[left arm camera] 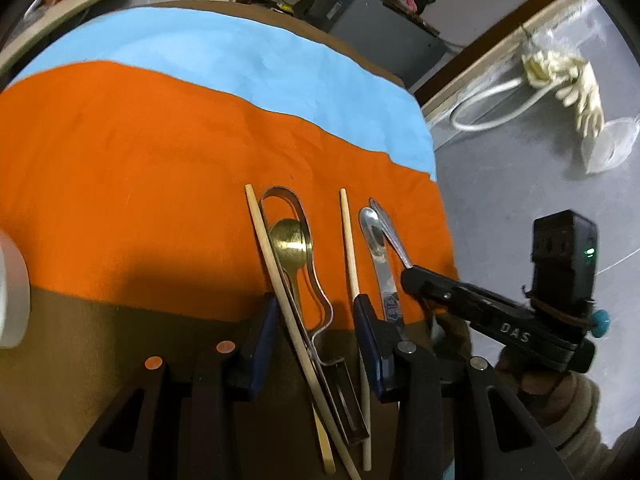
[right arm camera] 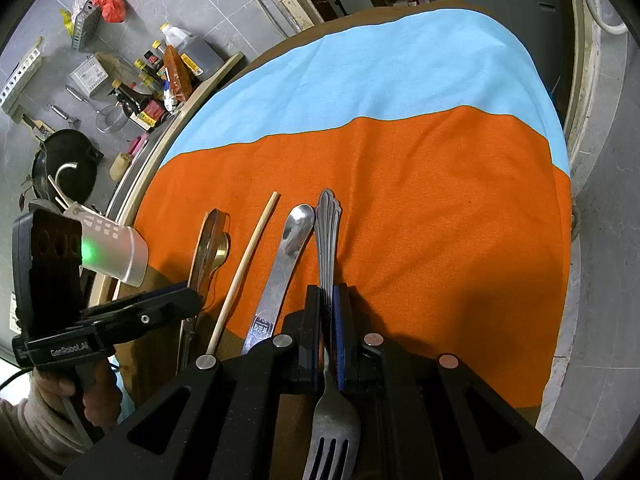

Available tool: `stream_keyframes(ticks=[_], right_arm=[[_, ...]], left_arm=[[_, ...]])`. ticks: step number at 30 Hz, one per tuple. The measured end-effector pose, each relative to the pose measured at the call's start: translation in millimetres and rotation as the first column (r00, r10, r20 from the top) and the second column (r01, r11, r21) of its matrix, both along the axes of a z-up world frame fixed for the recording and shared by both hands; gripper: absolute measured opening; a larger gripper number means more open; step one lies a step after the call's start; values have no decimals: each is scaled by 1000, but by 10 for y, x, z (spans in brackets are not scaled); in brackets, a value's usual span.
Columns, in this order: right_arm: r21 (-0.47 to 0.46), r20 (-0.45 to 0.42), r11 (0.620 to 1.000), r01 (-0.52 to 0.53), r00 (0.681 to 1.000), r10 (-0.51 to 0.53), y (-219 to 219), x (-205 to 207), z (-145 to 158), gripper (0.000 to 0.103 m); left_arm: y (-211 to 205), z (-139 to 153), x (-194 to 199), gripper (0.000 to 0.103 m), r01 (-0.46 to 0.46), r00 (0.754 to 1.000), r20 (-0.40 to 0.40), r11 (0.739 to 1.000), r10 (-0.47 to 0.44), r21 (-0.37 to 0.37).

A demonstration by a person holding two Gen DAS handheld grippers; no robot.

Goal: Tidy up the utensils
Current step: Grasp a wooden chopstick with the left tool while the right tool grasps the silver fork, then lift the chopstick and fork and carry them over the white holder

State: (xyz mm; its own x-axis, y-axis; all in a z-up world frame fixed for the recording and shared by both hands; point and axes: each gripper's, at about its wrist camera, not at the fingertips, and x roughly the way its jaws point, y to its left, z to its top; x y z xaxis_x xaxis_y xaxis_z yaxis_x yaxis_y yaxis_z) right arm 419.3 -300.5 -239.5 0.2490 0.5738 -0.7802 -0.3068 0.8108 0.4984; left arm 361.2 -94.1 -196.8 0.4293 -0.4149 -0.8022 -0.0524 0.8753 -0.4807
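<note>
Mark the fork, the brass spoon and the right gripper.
fork [right arm camera: 329, 240]: right wrist view, on its handle.
brass spoon [left arm camera: 289, 240]: left wrist view, on its bowl.
right gripper [right arm camera: 328, 304]: right wrist view, between its fingertips.

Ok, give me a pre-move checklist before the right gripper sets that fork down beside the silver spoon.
1. Fork clamped in the right gripper: ok, both pads are shut on its handle.
2. Fork parallel to the silver spoon: ok, roughly aligned.
3. Fork clear of the spoon: cannot tell, the handles look very close.
4. Orange cloth to the fork's right free: ok.
5. Left gripper out of the way: ok, open over the chopstick, gold spoon and tongs.
</note>
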Motion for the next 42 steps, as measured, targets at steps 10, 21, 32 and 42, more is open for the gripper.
stream_keyframes(ticks=[10, 21, 32, 42], right_arm=[[-38, 16, 999, -12, 1000, 12, 41, -21, 30, 6], [-28, 9, 1000, 1, 1000, -1, 26, -16, 28, 6], [-17, 1, 1000, 18, 1000, -18, 16, -16, 16, 6], [-64, 21, 998, -7, 1000, 8, 59, -67, 50, 6]], left_arm=[[41, 9, 29, 23, -2, 1000, -22, 999, 3, 40], [182, 9, -254, 23, -61, 997, -43, 995, 58, -76], [158, 31, -307, 8, -52, 999, -20, 995, 51, -89], [131, 119, -391, 5, -34, 999, 24, 998, 35, -60]])
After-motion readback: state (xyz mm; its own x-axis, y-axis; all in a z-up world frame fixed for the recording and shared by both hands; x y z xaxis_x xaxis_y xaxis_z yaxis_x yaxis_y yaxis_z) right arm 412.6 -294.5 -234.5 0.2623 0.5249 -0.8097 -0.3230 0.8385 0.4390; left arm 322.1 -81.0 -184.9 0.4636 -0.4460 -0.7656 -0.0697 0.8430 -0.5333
